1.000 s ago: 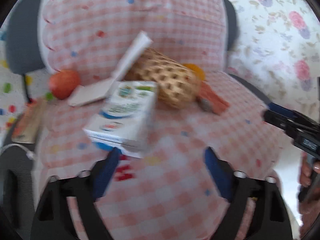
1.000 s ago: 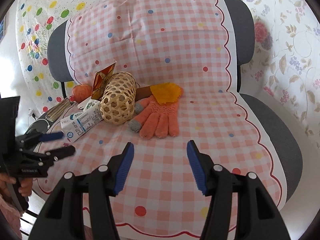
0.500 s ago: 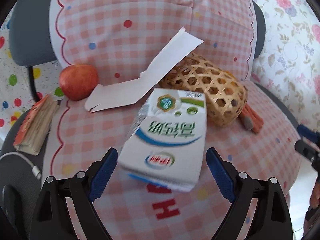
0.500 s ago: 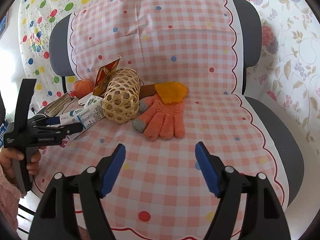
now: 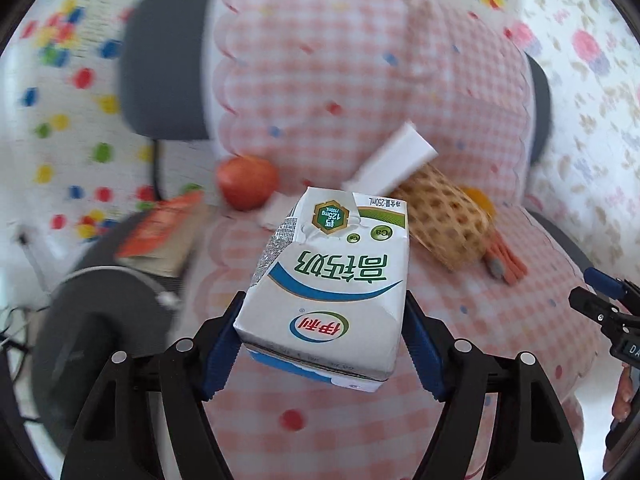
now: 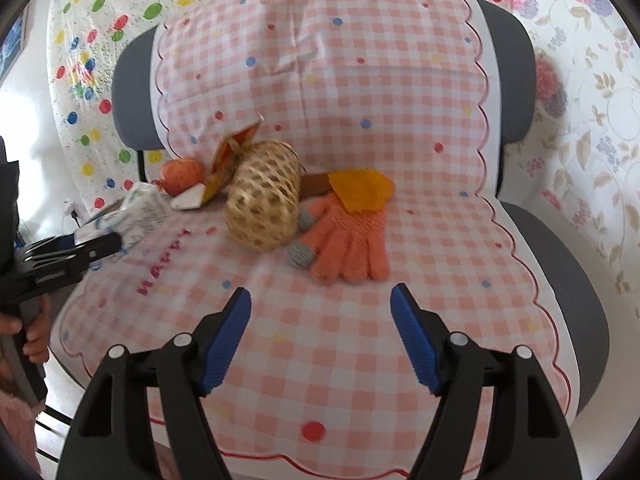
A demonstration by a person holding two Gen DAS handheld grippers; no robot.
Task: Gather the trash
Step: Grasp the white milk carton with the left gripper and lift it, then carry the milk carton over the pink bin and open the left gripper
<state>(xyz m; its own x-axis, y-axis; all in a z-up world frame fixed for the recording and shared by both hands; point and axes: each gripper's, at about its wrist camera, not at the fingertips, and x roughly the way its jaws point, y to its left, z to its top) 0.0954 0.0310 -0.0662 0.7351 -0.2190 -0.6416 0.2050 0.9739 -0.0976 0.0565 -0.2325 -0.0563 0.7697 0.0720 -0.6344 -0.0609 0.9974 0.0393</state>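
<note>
Pink gingham cloth [image 6: 400, 128] with coloured dots drapes a grey office chair [image 6: 516, 60], and every loose item sits on its seat.

From the left wrist camera, the left gripper [image 5: 324, 344] is clamped on a white milk carton with blue and green print [image 5: 332, 280], its blue pads pressed against the carton's two side faces near the base. The carton's long axis runs straight out along the fingers toward 12 o'clock, and the carton appears held clear of the seat; the right camera shows it at 9 o'clock [image 6: 136, 216], blurred, near the seat's left edge.

The right gripper [image 6: 322, 336] hangs with jaws wide apart and nothing between them, low over the front of the seat. From it, a woven bamboo basket lying on its side [image 6: 264, 196] sits at about 11 o'clock, its open mouth turned toward the camera. An orange knitted glove with grey fingertips [image 6: 348, 240] lies just beside the basket at 12 o'clock, fingers pointing toward the gripper, with a yellow-orange leaf-like scrap [image 6: 360, 190] overlapping its cuff. Behind the basket at 10 o'clock are a red apple [image 6: 182, 174] and a torn orange-and-white cardboard wrapper [image 6: 224, 160] leaning on the basket.

Judged from this layout, the carton needs to travel toward the basket mouth, which lies ahead and to the right of the left gripper [image 5: 444, 220]. The left arm is nearer and already loaded.
</note>
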